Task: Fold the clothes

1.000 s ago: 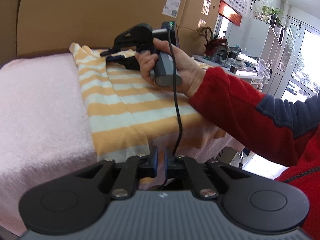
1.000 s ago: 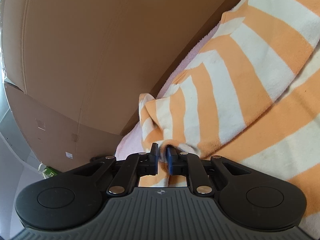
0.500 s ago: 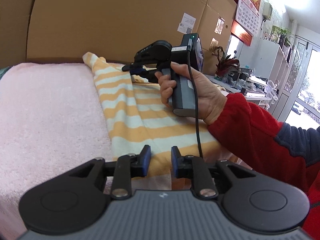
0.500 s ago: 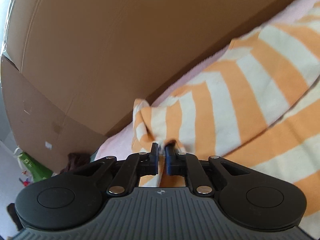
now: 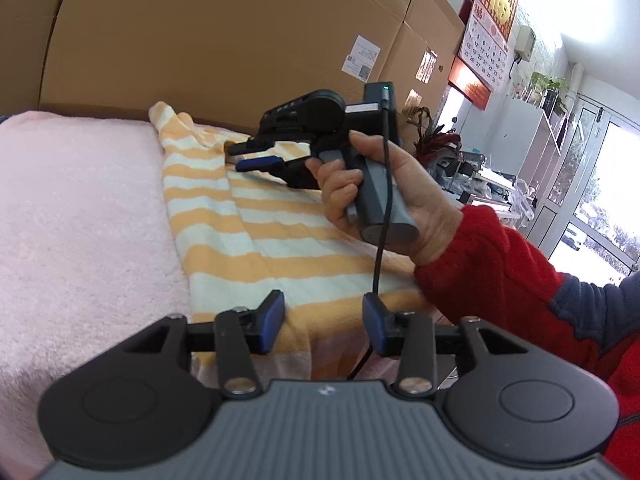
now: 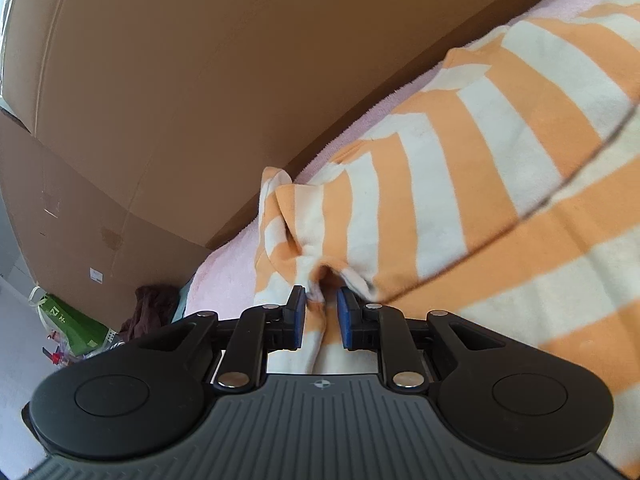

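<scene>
Jaws of both the left gripper (image 5: 324, 320) and right gripper (image 6: 321, 312) have just been opening, letting go of the striped shirt (image 5: 256, 232); next fold probably needs a fresh grab.

Large brown cardboard boxes (image 5: 240, 32) fill the upper left of the left wrist view and form the backdrop behind a surface covered in pink terry cloth (image 5: 80, 220). A red wall calendar (image 5: 490, 28) hangs at upper right. Below it, a potted plant (image 5: 434, 140) stands near a cluttered desk (image 5: 488, 180). Bright daylight enters through glazed doors (image 5: 592, 184) at the right edge. White shelving (image 5: 538, 132) carries green plants.
</scene>
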{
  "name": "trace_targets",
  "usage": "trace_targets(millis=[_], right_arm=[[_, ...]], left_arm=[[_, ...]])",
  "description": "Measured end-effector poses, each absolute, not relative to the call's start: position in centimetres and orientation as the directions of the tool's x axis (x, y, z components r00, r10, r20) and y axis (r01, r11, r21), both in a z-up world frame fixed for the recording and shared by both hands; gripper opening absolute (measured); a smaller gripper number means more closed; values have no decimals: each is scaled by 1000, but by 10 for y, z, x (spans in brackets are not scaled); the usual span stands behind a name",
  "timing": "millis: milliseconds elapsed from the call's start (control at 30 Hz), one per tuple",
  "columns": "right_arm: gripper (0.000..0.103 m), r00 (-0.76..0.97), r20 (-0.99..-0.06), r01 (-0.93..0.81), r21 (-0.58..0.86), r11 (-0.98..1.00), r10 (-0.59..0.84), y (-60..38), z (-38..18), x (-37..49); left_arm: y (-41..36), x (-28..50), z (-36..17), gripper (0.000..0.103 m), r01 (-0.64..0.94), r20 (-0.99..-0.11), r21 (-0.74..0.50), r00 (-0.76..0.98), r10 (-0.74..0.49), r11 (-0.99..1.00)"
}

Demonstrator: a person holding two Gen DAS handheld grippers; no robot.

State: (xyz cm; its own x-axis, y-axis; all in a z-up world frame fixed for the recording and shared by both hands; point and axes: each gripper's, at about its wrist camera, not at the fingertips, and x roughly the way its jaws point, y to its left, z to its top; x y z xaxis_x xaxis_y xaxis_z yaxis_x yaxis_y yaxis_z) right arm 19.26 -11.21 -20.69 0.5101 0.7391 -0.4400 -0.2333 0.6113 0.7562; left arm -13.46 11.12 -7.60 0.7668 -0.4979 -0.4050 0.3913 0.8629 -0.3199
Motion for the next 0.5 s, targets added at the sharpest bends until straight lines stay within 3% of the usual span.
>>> trace_targets(millis=[133, 200, 333, 367, 433, 467, 500], right_arm=[[24, 430, -365, -378, 758, 532, 826, -116, -191, 159], [25, 310, -362, -463, 750, 472, 879, -100, -190, 147], [38, 56, -353, -501, 800, 332, 934, -66, -207, 140], [36, 44, -369, -486, 804, 343, 928, -61, -212, 141], [8, 109, -403, -441, 799, 408, 909, -66, -220, 145], [0, 145, -414, -410, 802, 436, 899, -68, -223, 151], [0, 189, -411, -371, 811, 452, 892, -84, -222, 151]], left_arm=[[107, -134, -62, 49, 442, -373, -270, 771, -516, 855], [106, -128, -60, 71, 451, -352, -245, 783, -512, 858], [108, -114, -74, 69, 406, -389, -280, 781, -489, 870], [110, -117, -77, 68, 401, -380, -295, 783, -492, 867], [112, -124, -82, 69, 398, -360, -327, 786, -502, 857], [112, -128, -83, 73, 409, -347, -341, 782, -518, 846], [111, -133, -84, 76, 424, -333, -352, 777, -535, 834]])
